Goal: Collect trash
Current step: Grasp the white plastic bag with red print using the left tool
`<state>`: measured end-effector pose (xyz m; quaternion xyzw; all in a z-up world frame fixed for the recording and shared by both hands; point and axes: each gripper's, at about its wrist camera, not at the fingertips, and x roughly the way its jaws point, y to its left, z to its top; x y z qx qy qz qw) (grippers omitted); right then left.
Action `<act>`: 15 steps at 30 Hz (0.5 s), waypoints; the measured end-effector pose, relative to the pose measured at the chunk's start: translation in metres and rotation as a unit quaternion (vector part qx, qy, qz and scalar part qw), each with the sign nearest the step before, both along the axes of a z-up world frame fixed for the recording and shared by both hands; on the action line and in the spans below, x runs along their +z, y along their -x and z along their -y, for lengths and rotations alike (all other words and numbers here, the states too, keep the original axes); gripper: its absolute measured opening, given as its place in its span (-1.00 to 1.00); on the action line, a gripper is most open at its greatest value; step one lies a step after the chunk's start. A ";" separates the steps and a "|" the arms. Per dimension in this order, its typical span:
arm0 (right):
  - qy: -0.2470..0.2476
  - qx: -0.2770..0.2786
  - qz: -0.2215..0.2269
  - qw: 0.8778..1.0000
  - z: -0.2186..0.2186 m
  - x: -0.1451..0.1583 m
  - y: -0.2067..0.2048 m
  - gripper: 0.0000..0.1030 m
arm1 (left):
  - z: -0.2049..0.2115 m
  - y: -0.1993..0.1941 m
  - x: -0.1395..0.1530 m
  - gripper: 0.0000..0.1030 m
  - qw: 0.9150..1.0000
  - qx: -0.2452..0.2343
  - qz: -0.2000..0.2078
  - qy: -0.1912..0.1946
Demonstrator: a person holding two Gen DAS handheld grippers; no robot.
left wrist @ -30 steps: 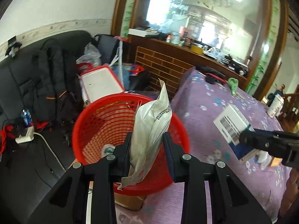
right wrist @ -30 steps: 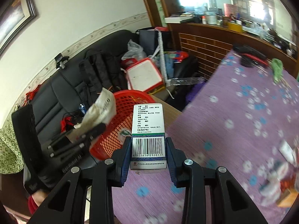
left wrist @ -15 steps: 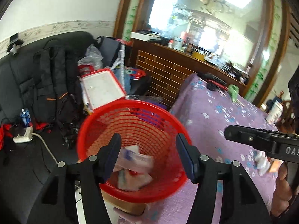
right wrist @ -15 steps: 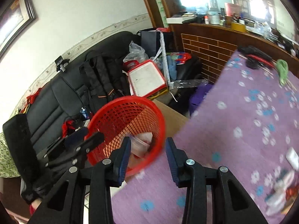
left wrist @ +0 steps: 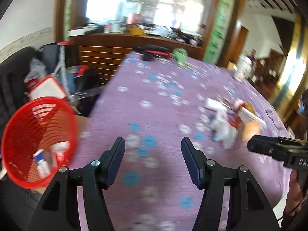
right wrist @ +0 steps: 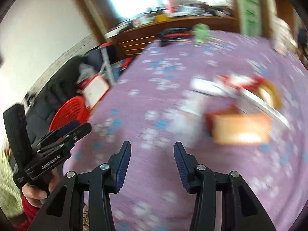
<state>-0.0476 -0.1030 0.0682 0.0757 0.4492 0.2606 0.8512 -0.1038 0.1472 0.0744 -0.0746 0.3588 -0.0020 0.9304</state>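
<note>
A red mesh basket (left wrist: 38,140) stands off the table's left edge with a white-and-blue box (left wrist: 43,164) and other wrappers in it. My left gripper (left wrist: 153,146) hovers open over the purple flowered tablecloth (left wrist: 154,104), nothing between its jaws. My right gripper (right wrist: 152,152) is above the same cloth with its jaws opening and nothing between them. A blurred heap of trash (left wrist: 229,119) lies to the right: white wrappers, a red packet, and an orange box (right wrist: 240,129) right of the right gripper. The basket (right wrist: 67,113) sits far left in the right wrist view.
A black sofa (left wrist: 11,80) with bags and a white board (left wrist: 46,88) stands behind the basket. At the table's far end lie a black-and-red tool (left wrist: 152,52) and a green thing (left wrist: 180,55). A wooden counter (left wrist: 107,44) runs behind. A hand (right wrist: 36,192) holds the left gripper's handle.
Both grippers dropped their trash into the red basket, the white bag and the barcoded box, opened, and swung right from above the basket to over the purple table.
</note>
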 end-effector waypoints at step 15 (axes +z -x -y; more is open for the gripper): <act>-0.040 -0.122 -0.020 0.991 0.120 -0.023 0.002 0.25 | 0.126 -0.059 -0.011 0.36 0.996 -0.077 -0.043 -0.030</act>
